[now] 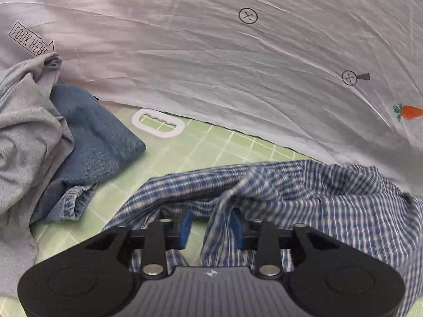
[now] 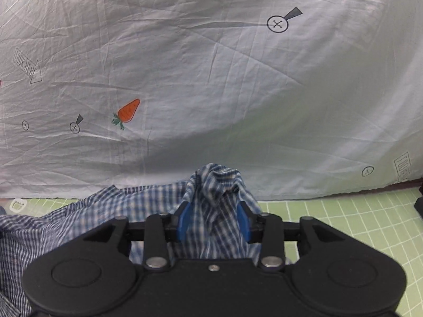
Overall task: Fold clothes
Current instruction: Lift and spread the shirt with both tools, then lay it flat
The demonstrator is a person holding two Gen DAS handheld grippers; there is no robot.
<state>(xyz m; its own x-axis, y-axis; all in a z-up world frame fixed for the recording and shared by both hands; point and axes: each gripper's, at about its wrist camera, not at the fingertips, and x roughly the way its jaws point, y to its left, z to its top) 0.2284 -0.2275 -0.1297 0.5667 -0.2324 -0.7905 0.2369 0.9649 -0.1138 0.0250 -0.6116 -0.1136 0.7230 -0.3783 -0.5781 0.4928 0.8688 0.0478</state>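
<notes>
A blue-and-white checked shirt (image 1: pixel 330 200) lies crumpled on the green grid mat (image 1: pixel 211 145). My left gripper (image 1: pixel 211 227) has its blue pads apart, with a fold of the shirt hanging between them against the right pad; the left pad stands clear of the cloth. My right gripper (image 2: pixel 214 222) is shut on a bunched fold of the same checked shirt (image 2: pixel 214 185), which rises above the pads. The rest of the shirt trails off to the left in the right wrist view.
A pile of a grey garment (image 1: pixel 23 132) and a blue denim garment (image 1: pixel 100 137) lies at the left. A white plastic ring (image 1: pixel 158 122) lies on the mat. A white printed sheet (image 2: pixel 211 79) hangs behind as a backdrop. Bare mat (image 2: pixel 357 224) shows at the right.
</notes>
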